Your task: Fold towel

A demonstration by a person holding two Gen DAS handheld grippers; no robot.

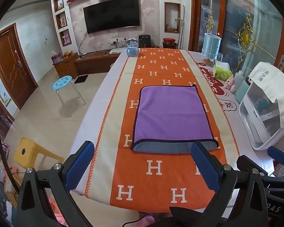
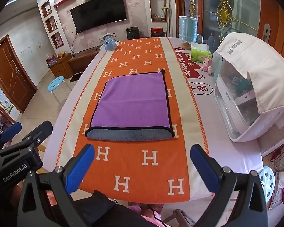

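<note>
**While both grippers hang empty: towel, folded, on runner**

Towel [image 1: 172, 115]: purple, dark-edged, grey underside showing along near edge; lies flat mid-table on orange runner [image 1: 157, 172].
Left gripper [image 1: 142, 162]: jaws spread, grasping nothing, near end.
Right gripper [image 2: 142, 162]: jaws spread, grasping nothing, near end.
Appliance [image 2: 242, 102]: white, right of towel.

An orange H-patterned runner [image 1: 159, 170] covers the table, beside a tissue pack [image 1: 223, 73] and white appliance [image 1: 263, 113].

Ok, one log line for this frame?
towel: folded once, flat on runner | left gripper: open | right gripper: open | contact: none
</note>
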